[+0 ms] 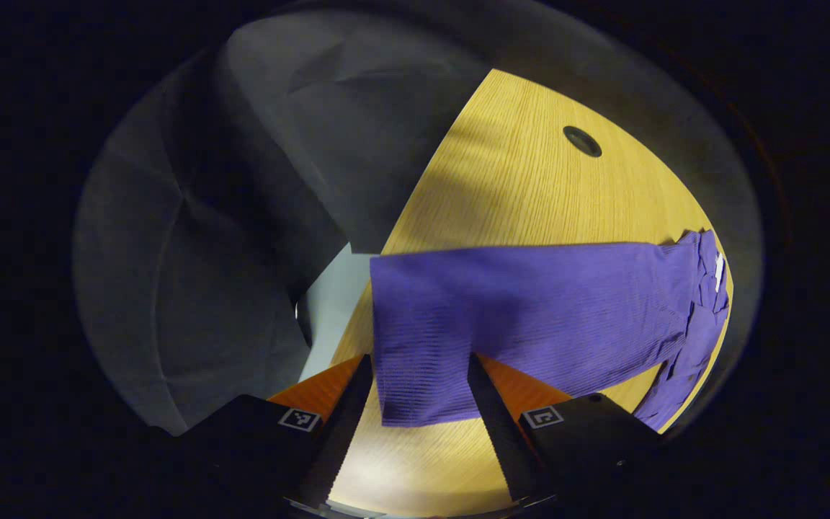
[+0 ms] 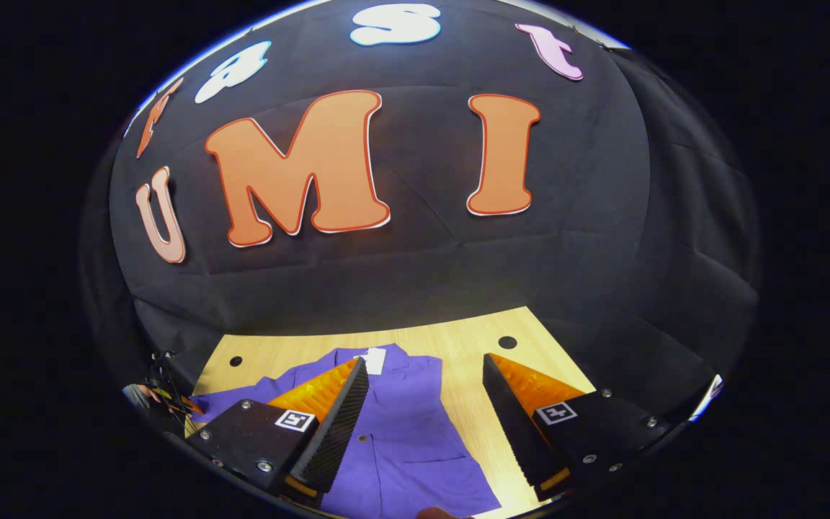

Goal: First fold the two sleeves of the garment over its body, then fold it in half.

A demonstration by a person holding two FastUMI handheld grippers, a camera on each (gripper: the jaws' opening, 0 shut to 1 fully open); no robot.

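On the wooden worktop [image 1: 530, 187] we see the purple garment [image 1: 530, 310] lying flat, which is where it has to be if its sleeves are to be folded over its body. In the left gripper view our left gripper [image 1: 418, 393] has its fingers spread wide with a cloth edge lying between them, apparently lined up for a pinch; we cannot tell whether they touch the fabric yet. Our right gripper [image 2: 426, 404] is likewise spread, gripping nothing, and hangs above the garment's front, probably waiting its turn at the other sleeve. The garment is a ribbed, rich purple knit. In the right gripper view it shows a collar with a white tag [image 2: 374, 360] toward the booth's wall, small buttons down the front and a chest pocket. Its far end bunches slightly in the left gripper view.
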